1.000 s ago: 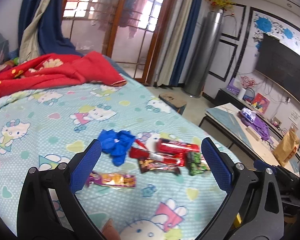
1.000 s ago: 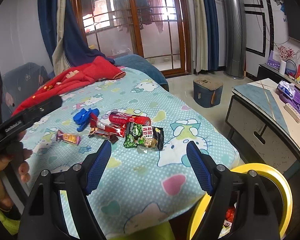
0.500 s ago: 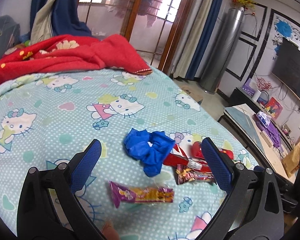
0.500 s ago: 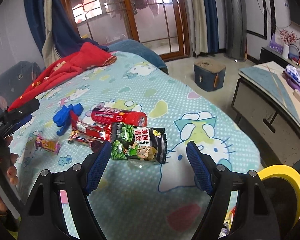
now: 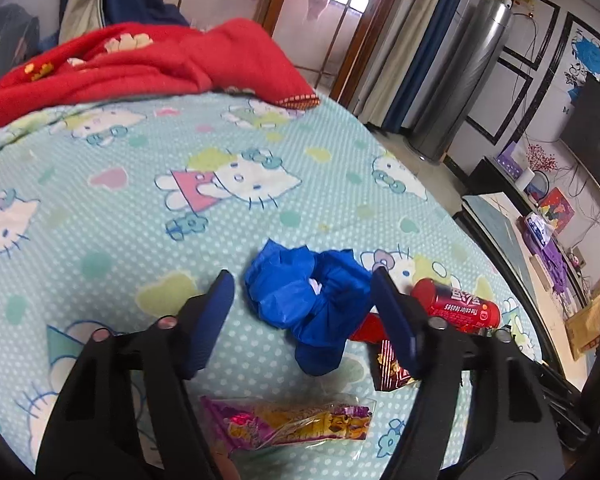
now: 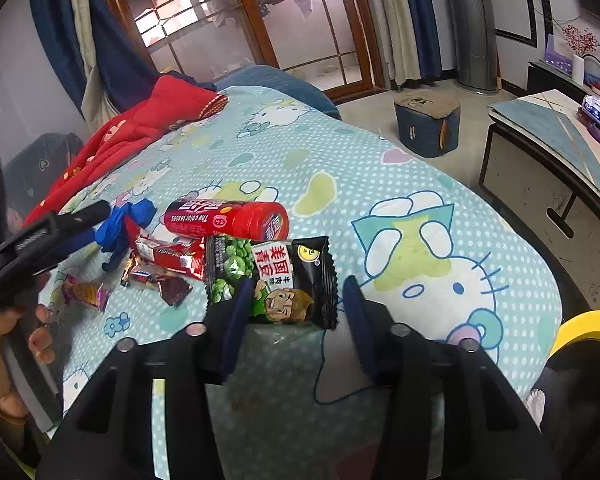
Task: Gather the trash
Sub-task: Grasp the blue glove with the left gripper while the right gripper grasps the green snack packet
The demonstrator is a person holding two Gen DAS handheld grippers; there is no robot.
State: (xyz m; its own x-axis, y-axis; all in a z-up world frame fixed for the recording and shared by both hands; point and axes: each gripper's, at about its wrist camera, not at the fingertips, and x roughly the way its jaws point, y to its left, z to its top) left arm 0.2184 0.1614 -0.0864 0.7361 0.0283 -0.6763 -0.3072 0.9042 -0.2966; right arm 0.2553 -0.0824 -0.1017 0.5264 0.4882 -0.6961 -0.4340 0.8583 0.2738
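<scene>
Closing on two pieces at once over the bed's pale-green cartoon-cat sheet [image 5: 260,152], the left tool [image 5: 301,286] should sink until its narrowing jaws bite deep into the crumpled blue plastic glove [image 5: 307,296] between them, while the right tool [image 6: 296,300], jaws also narrowing, must catch the near edge of the black-and-green pea snack packet [image 6: 268,276] without pinching cloth. Neither pinches anything yet. Compared with a second ago, both tools have dropped closer and their wide-spread jaws have drawn in.

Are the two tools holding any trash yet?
Not yet. The left tool is closing around the blue glove; the right tool is closing around the green pea packet's lower edge.
</scene>
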